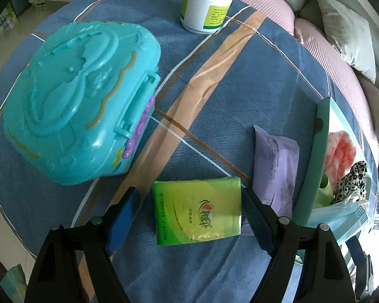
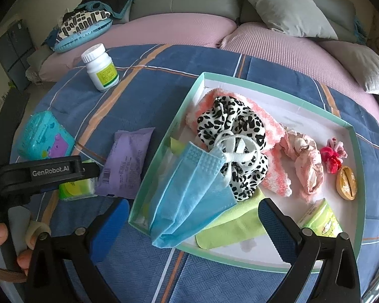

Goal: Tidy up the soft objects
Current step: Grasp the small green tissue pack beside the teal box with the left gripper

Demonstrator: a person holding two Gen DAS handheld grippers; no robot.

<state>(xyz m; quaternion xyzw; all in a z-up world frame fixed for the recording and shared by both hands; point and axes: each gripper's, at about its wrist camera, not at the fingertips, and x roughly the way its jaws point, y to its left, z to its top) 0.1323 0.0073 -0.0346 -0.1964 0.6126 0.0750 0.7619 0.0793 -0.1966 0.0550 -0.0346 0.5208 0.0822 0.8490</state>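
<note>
Blue plaid cloth (image 1: pixel 240 88), pink sofa (image 2: pixel 278 48) behind

Green tissue pack (image 1: pixel 197 212) flat beside purple packet (image 1: pixel 275 166)

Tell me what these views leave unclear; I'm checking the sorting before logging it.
- Bottle: cap cut off by the left view's top edge; label print too small in both.
- Tissue pack: in the right view, partly hidden by the left gripper.
- Tray: in the left view, its near wall hides most contents.

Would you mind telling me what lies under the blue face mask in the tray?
A green cloth pokes out beneath the blue face mask, inside the tray; whatever else sits underneath is covered.
</note>
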